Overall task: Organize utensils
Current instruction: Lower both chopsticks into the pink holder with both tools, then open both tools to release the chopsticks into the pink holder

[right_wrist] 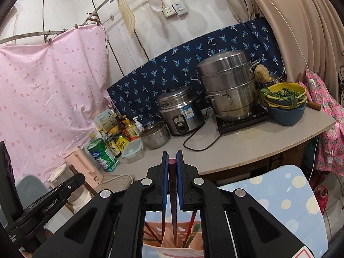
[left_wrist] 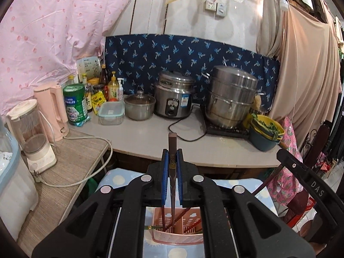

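Observation:
My left gripper point(left_wrist: 172, 152) is shut on a dark brown chopstick point(left_wrist: 172, 150) that stands upright, its lower end down in a pink slotted utensil basket point(left_wrist: 178, 234). Other chopsticks lean in that basket. My right gripper point(right_wrist: 172, 155) is shut on another dark chopstick point(right_wrist: 172, 172), also upright over the same pink basket point(right_wrist: 172, 249), which holds several red and green chopsticks. The right gripper's body shows at the right edge of the left wrist view point(left_wrist: 309, 185). The left gripper's body shows at the lower left of the right wrist view point(right_wrist: 49, 204).
The basket stands on a blue sun-patterned cloth point(right_wrist: 279, 197). Behind is a counter point(left_wrist: 150, 135) with a rice cooker point(left_wrist: 174, 94), a steel steamer pot point(left_wrist: 232, 96), a small lidded pot point(left_wrist: 139, 105), bottles, a green tin point(left_wrist: 74, 103), stacked bowls point(left_wrist: 266, 133) and a pink kettle point(left_wrist: 51, 107).

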